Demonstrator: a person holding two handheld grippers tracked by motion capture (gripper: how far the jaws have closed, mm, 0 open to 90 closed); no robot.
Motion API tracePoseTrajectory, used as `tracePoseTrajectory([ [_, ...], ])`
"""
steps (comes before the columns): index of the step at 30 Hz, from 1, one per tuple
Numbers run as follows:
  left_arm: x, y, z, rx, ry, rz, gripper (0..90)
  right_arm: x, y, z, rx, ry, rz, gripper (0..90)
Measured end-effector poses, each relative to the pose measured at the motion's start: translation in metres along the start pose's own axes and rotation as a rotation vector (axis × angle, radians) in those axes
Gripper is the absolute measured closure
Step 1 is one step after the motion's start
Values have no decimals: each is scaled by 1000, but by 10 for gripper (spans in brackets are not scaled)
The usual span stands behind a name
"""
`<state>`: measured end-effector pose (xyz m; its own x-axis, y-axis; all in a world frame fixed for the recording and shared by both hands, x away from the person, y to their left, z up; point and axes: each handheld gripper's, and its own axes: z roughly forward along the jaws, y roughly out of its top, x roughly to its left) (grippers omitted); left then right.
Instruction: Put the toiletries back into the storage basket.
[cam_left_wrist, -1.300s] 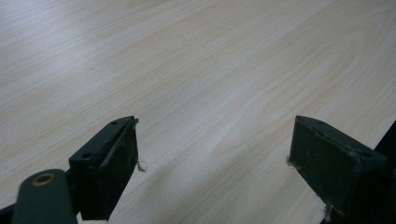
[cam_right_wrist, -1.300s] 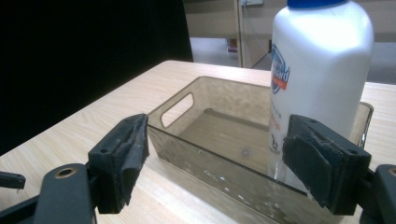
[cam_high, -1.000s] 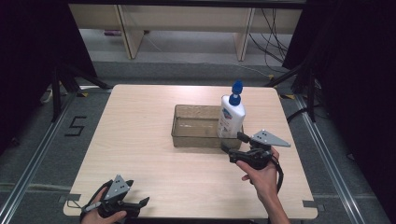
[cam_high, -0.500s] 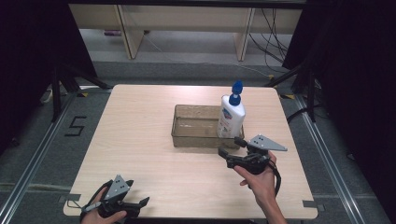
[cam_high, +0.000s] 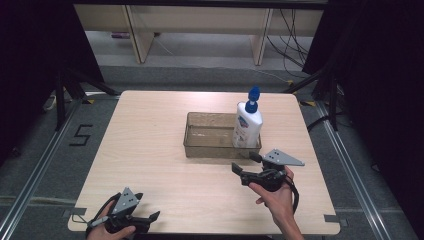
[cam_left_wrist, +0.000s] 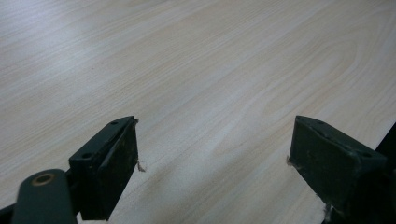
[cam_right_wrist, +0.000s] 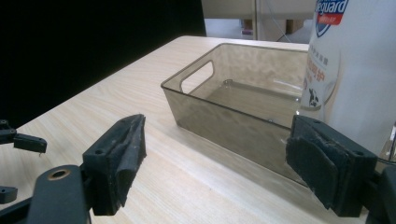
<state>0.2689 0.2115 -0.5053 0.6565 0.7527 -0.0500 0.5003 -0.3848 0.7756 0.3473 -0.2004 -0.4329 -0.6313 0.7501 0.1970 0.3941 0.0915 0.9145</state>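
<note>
Item: bottle (cam_high: 248, 125), white with a blue pump top. Stands upright in the right end of the bin (cam_high: 200, 145), against its right wall. In the right gripper view the bottle (cam_right_wrist: 345, 70) rises behind the bin's near wall (cam_right_wrist: 233, 126).

Item: bin, clear smoky plastic, rectangular, cut-out handle at the end. Sits mid-worktop (cam_high: 150, 150); nothing else shows inside it.

Item: right hand-held gripper (cam_high: 247, 167). Jaws spread wide, holding nothing. Near the bin's front wall, apart from it, pointing toward the bin and bottle.

Item: left hand-held gripper (cam_high: 150, 220). Jaws spread wide, holding nothing. Low at the near left edge of the worktop, well apart from the bin; bare wood between its jaws in the left gripper view.

Step in hand, as judged: the bottle sits in the bin, ungrasped, with the right hand-held gripper free just in front.

Next move calls for: if the bottle is to be taken, the right jaws must pass above the bin's rim and close square on its body, lest it tip.
</note>
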Motion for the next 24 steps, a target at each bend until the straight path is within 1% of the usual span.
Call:
tracePoseTrajectory([
  [1, 0, 0, 0, 0, 0, 0, 149, 1, -1, 0, 7, 7, 18, 202],
  [2, 0, 0, 0, 0, 0, 1, 149, 1, -1, -1, 20, 6, 7, 202],
  [3, 0, 0, 0, -3, 2, 0, 149, 1, -2, 0, 5, 7, 7, 202],
  [4, 0, 0, 0, -4, 2, 0, 149, 2, -3, 0, 9, 11, 26, 202],
  [5, 0, 0, 0, -3, 2, 0, 149, 1, -3, 0, 7, 11, 9, 201],
  [6, 0, 0, 0, -3, 2, 0, 150, 2, -5, 0, 14, 6, 17, 201],
  [7, 0, 0, 0, -4, 2, 0, 149, 4, -5, -1, 26, 14, 46, 201],
  [8, 0, 0, 0, -1, 1, 1, 149, 2, -6, 0, 15, 24, 23, 200],
  [9, 0, 0, 0, -1, 1, 1, 149, 2, -7, 0, 19, 21, 30, 200],
  [10, 0, 0, 0, -1, 1, 0, 149, 2, -8, 0, 23, 21, 19, 199],
  [11, 0, 0, 0, -1, 1, 0, 149, 2, -10, 0, 36, 13, 23, 199],
  [12, 0, 0, 0, 0, 1, 0, 149, 1, -11, 0, 27, 20, 12, 198],
  [13, 0, 0, 0, -4, 2, 0, 150, 2, -12, 0, 25, 24, 21, 198],
  [14, 0, 0, 0, -4, 3, 0, 150, 2, -13, 0, 17, 24, 15, 198],
  [15, 0, 0, 0, -4, 3, 0, 149, 2, -14, -1, 31, 32, 27, 198],
  [17, 0, 0, 0, -5, 3, -1, 149, 4, -16, -1, 34, 41, 48, 197],
  [18, 0, 0, 0, -4, 3, 1, 149, 4, -17, -1, 37, 41, 40, 196],
  [19, 0, 0, 1, -4, 2, 1, 149, 5, -18, -2, 38, 42, 46, 196],
  [20, 0, -1, 1, -11, 0, 0, 149, 5, -19, -3, 52, 47, 39, 196],
  [21, 0, -1, 1, -10, 1, 1, 149, 4, -20, -3, 23, 35, 9, 196],
  [22, 0, -1, 1, -10, 1, 2, 149, 5, -21, -4, 37, 37, 18, 196],
  [23, 0, -1, 1, -10, 1, 2, 149, 6, -22, -3, 49, 60, 35, 197],
  [24, 0, -1, 1, -11, 1, 1, 149, 6, -24, -5, 51, 52, 25, 196],
])
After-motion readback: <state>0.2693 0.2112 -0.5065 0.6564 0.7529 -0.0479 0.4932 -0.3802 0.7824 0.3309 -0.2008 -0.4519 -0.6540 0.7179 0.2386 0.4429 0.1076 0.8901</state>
